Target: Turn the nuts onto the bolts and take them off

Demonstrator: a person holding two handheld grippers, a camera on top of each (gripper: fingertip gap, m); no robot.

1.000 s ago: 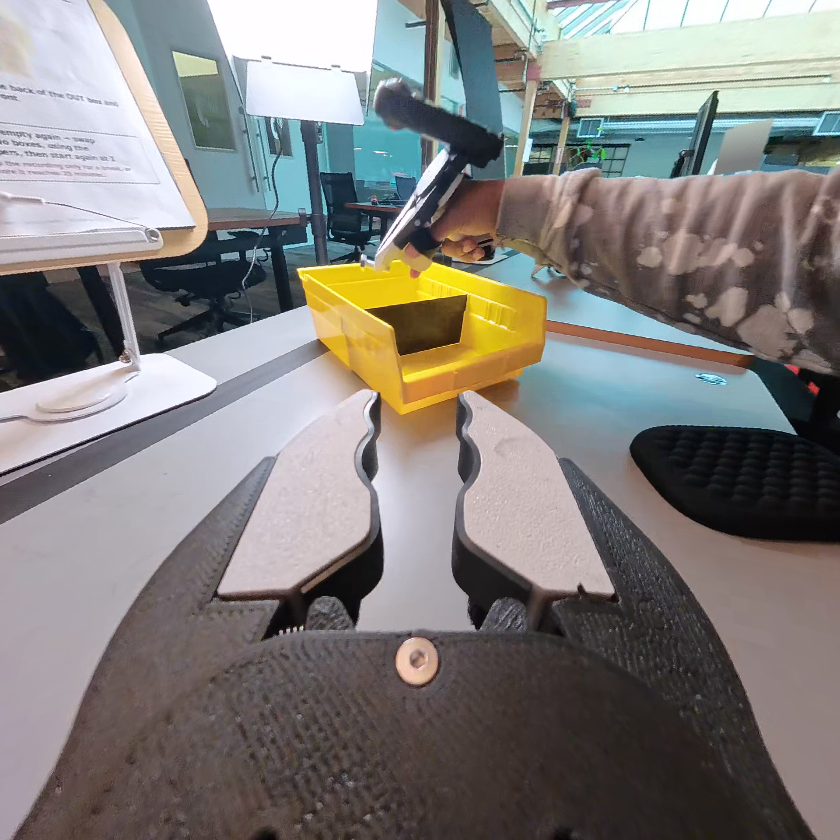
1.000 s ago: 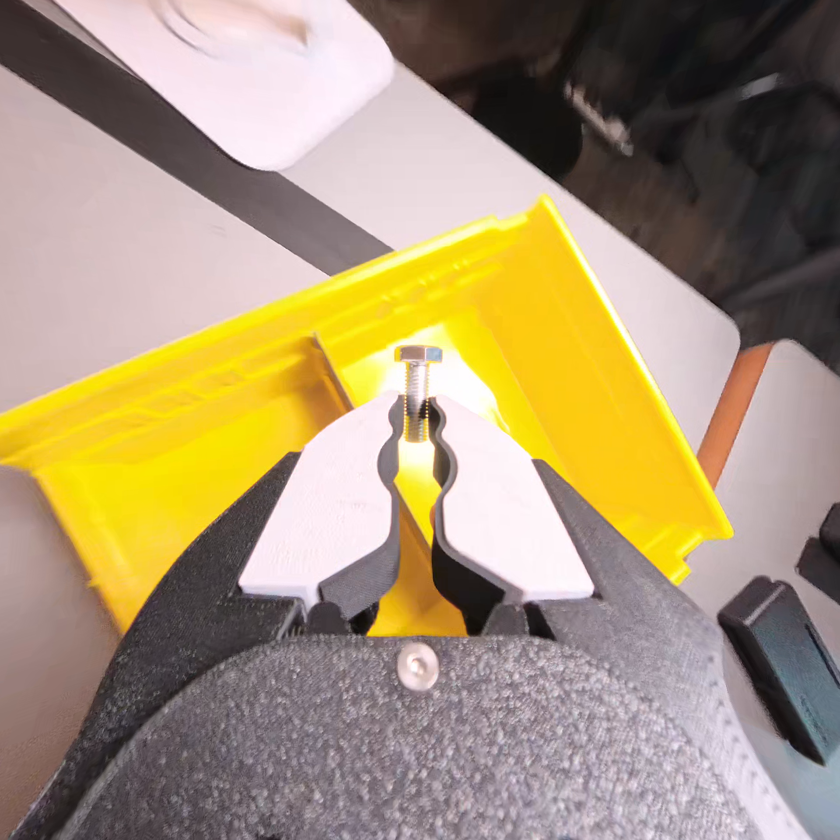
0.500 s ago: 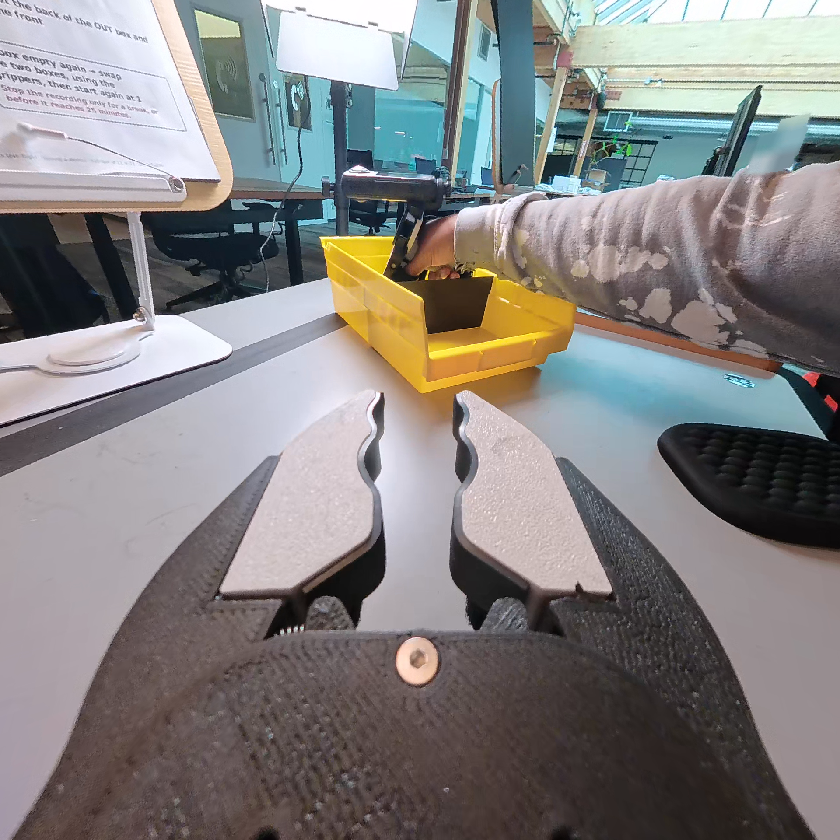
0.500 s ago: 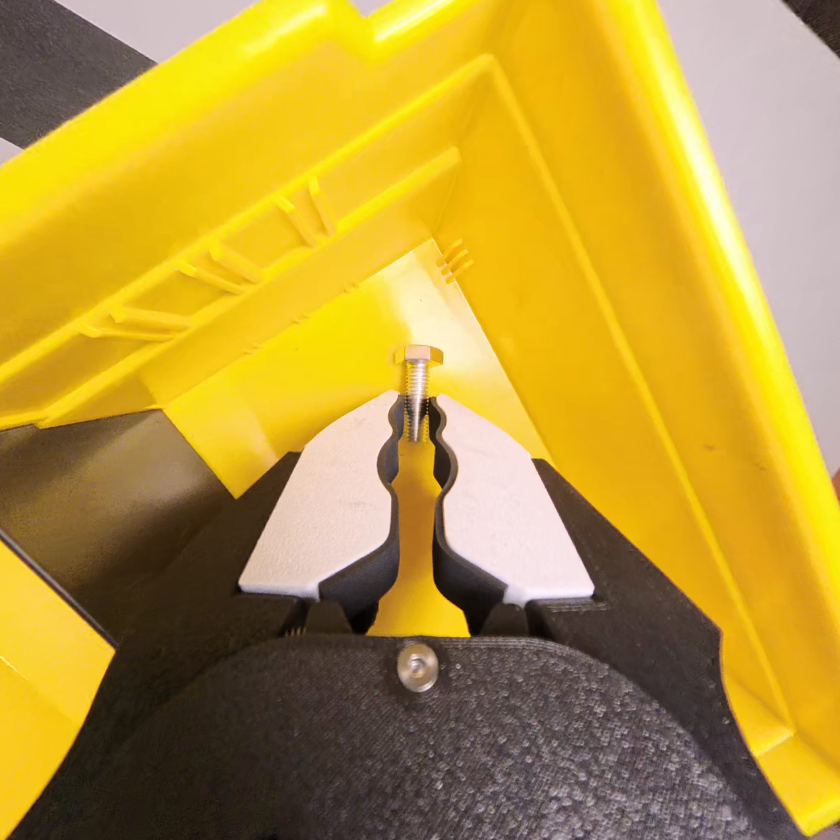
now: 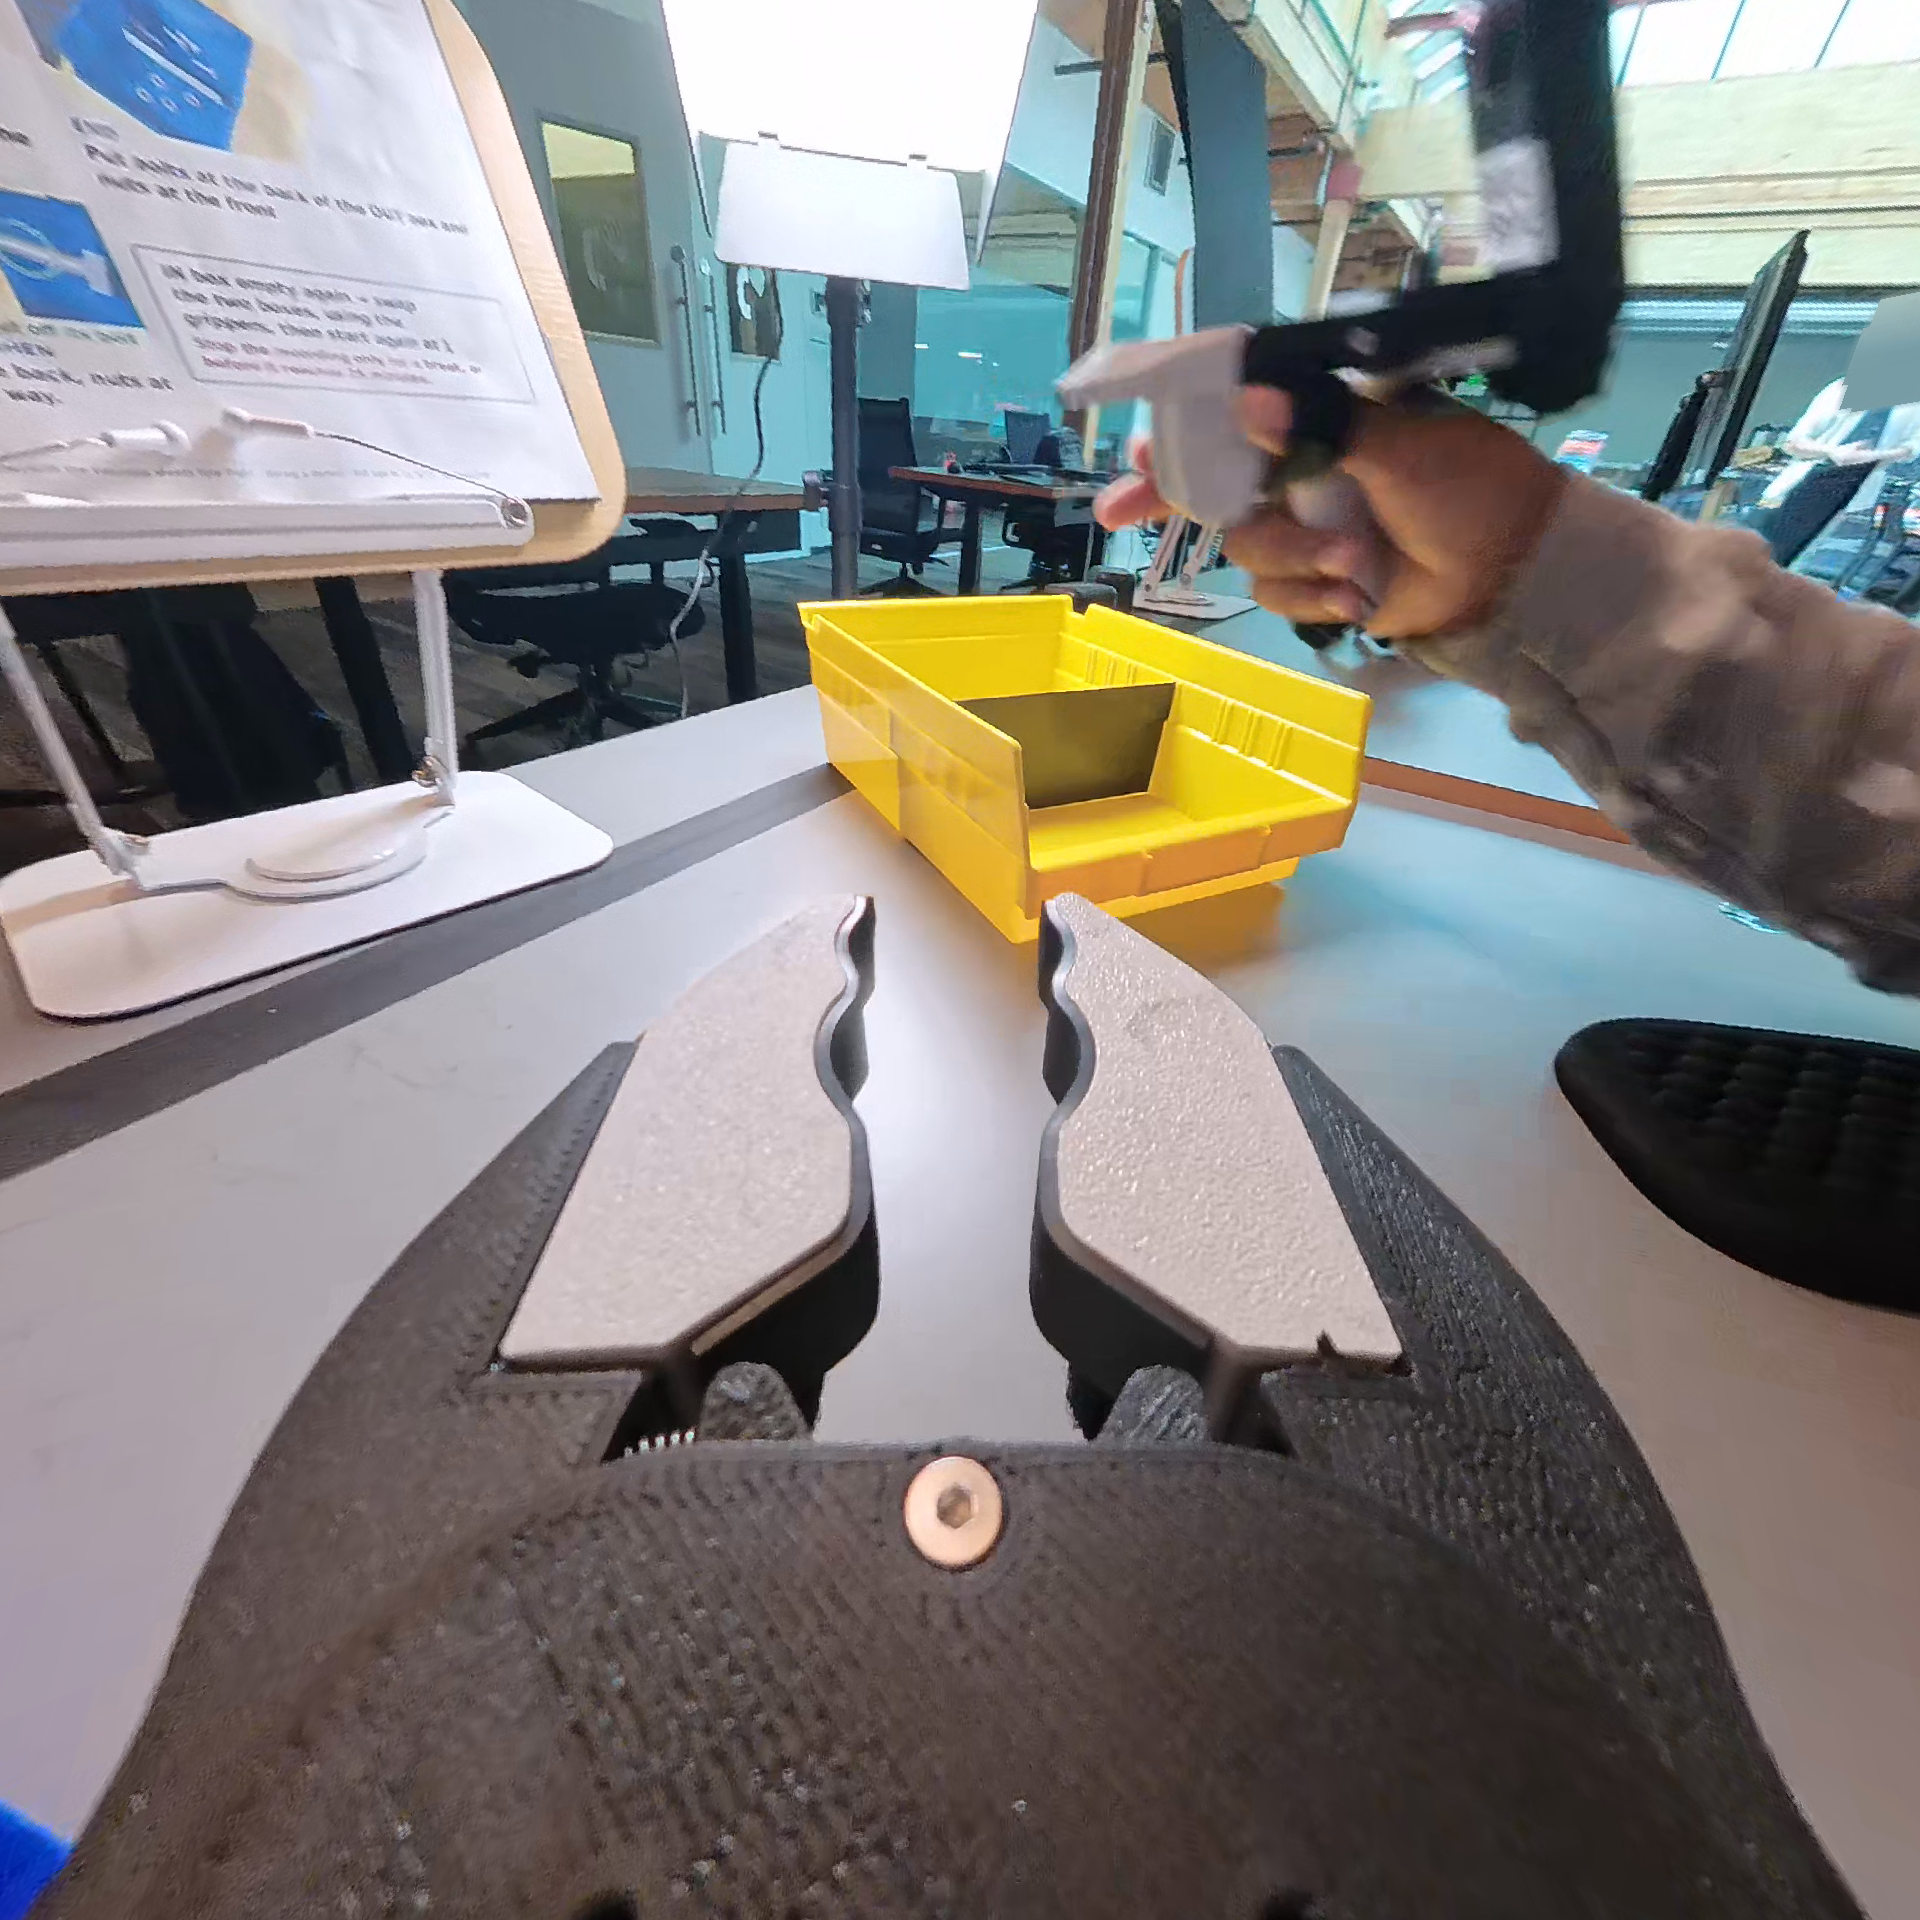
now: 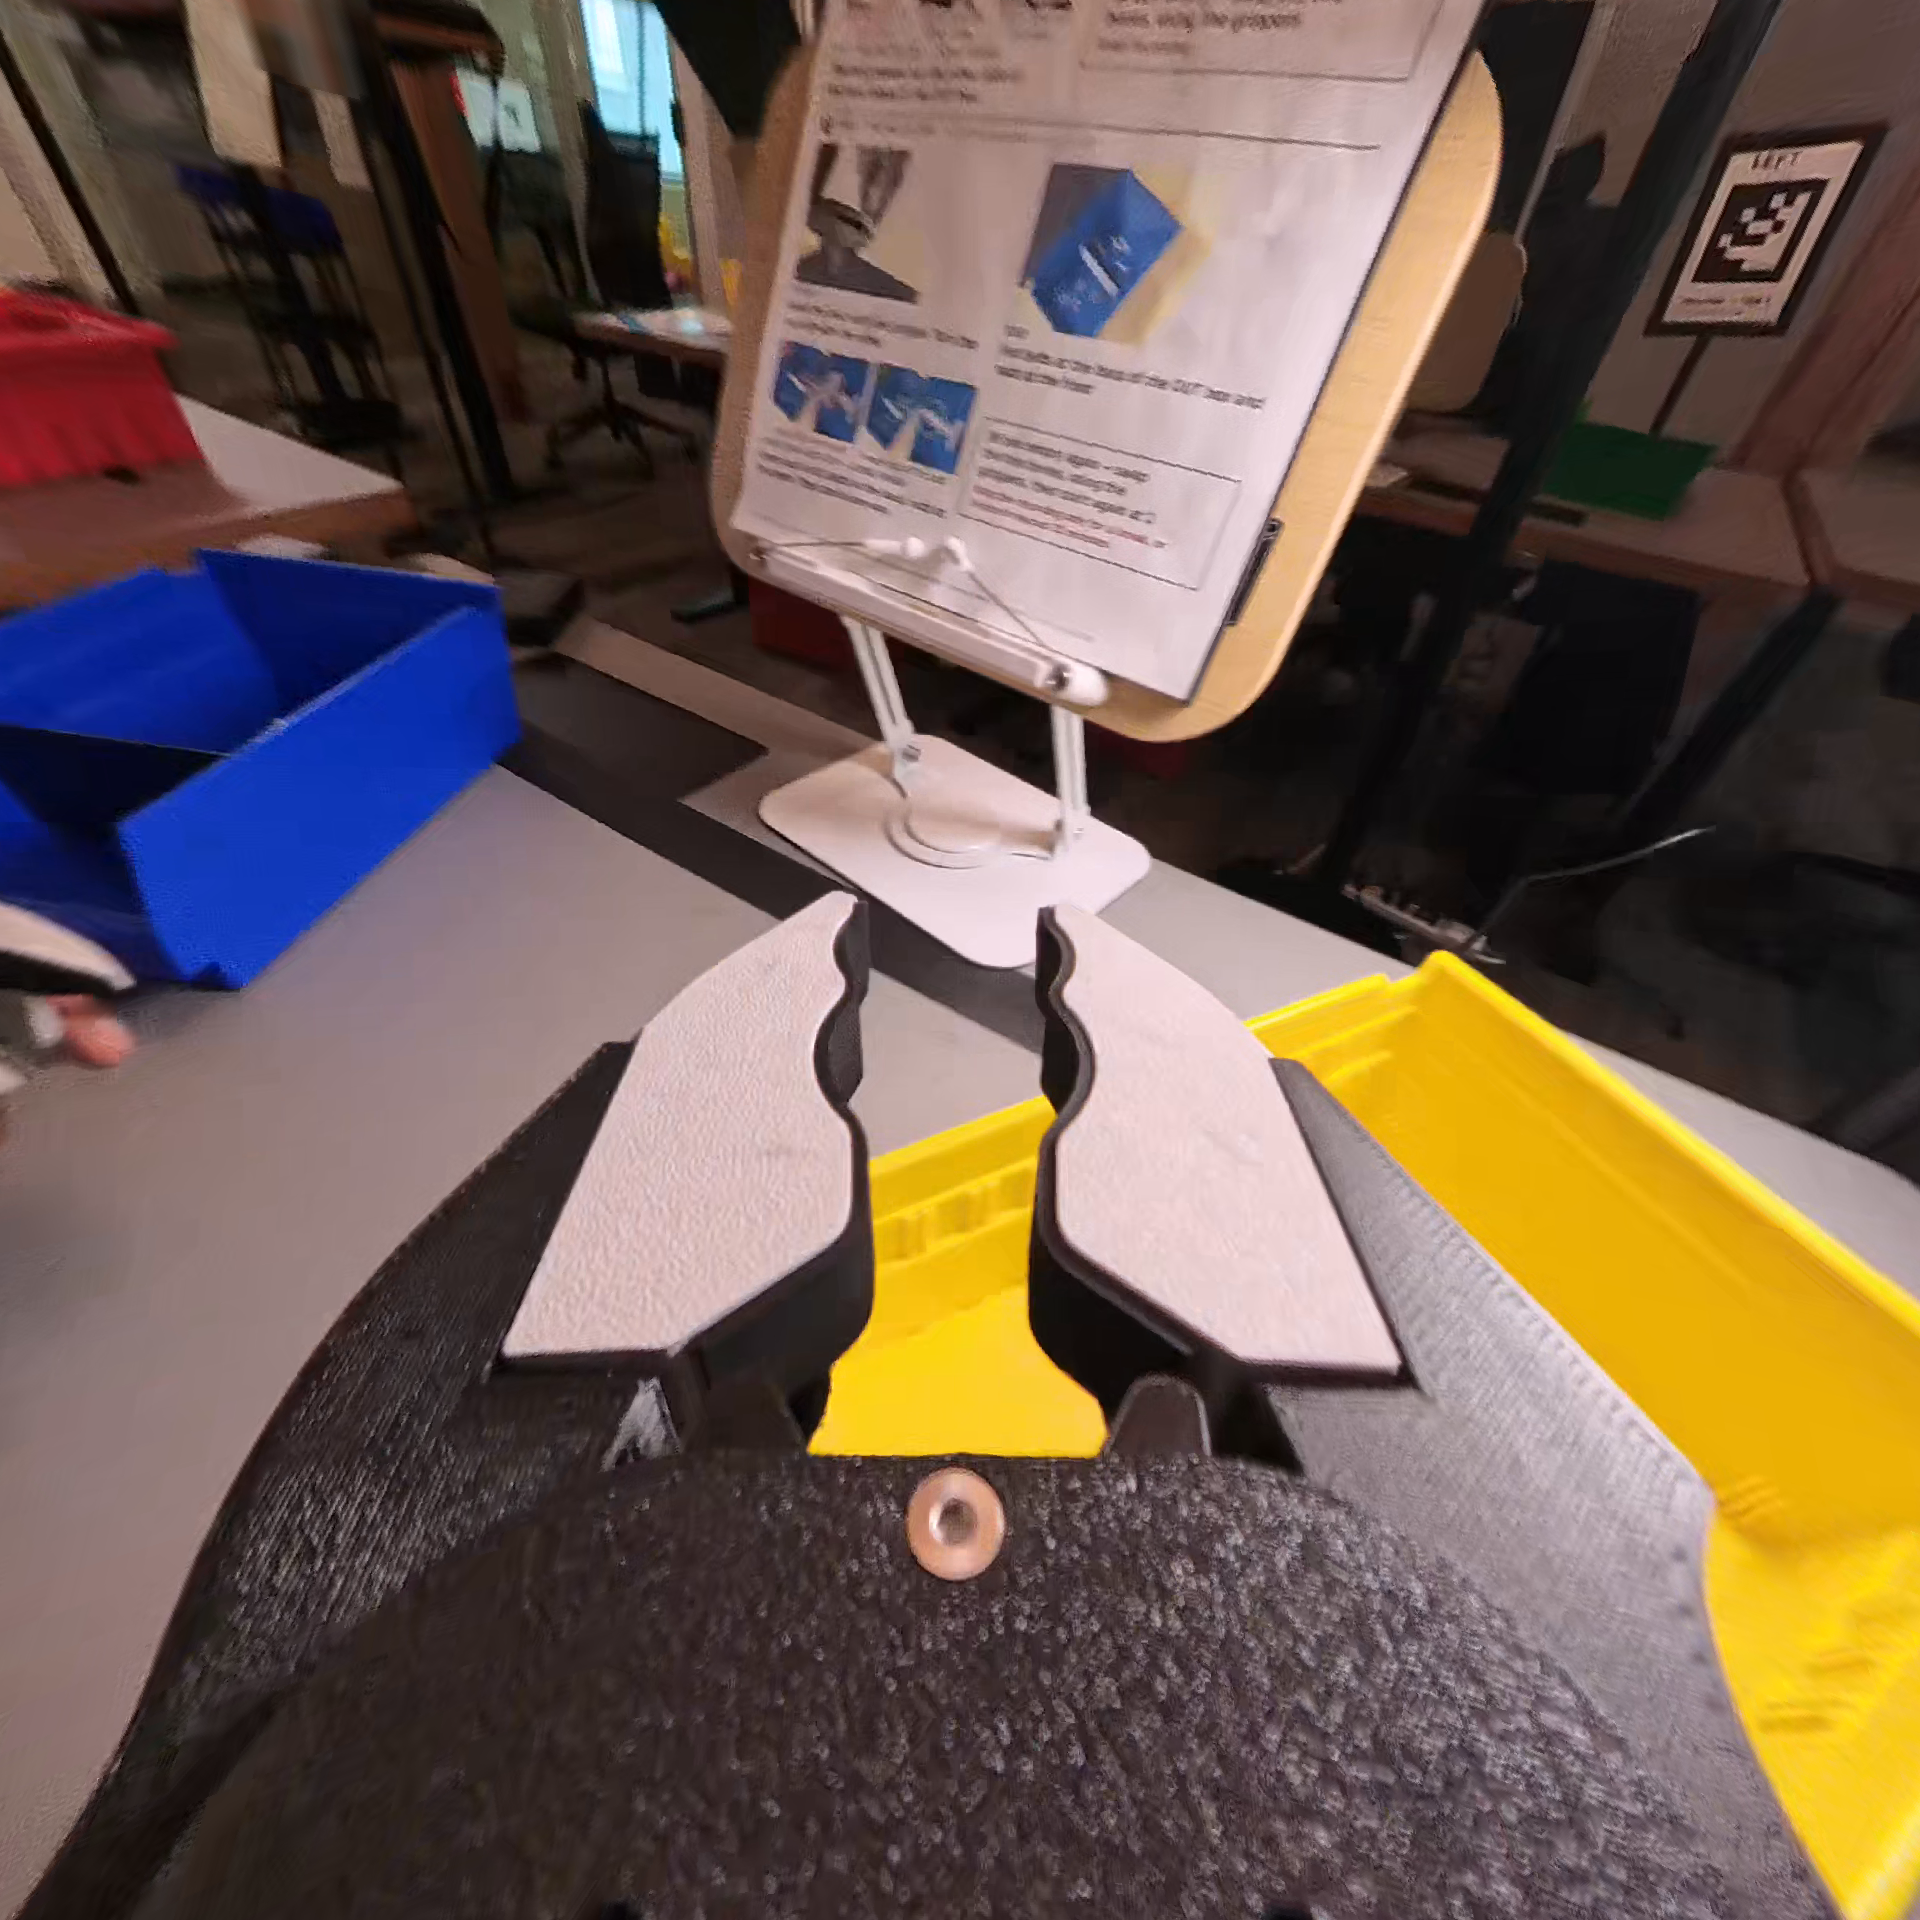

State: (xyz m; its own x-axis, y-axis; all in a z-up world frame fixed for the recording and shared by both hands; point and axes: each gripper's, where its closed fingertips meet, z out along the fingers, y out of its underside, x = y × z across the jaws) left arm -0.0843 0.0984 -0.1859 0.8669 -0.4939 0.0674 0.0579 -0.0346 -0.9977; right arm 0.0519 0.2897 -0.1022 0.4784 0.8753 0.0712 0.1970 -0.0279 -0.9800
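Here, the right gripper (image 6: 948,920) is held up in the air by a hand (image 5: 1351,530), above the yellow bin (image 5: 1081,769). In the left wrist view it sits at about 1 o'clock, with a spotted sleeve (image 5: 1714,727) reaching in from 3 o'clock. It looks blurry there.

The left gripper (image 5: 954,914) is low over the grey table (image 5: 312,1195) and points at the yellow bin.

No bolt or nut can be seen in either view. The yellow bin is at 12 o'clock from the left gripper. It has a dark divider (image 5: 1070,743) standing across it. In the right wrist view the bin lies under and to the side of the gripper, at about 4 o'clock.

Both grippers have their jaws spread apart, with a clear gap. Nothing is between them and they touch nothing.

A blue bin (image 6: 239,758) sits at 9 o'clock in the right wrist view. A white stand with a paper sheet (image 6: 1081,343) is at 12 o'clock. A black bumpy pad (image 5: 1756,1143) lies at 3 o'clock in the left wrist view.
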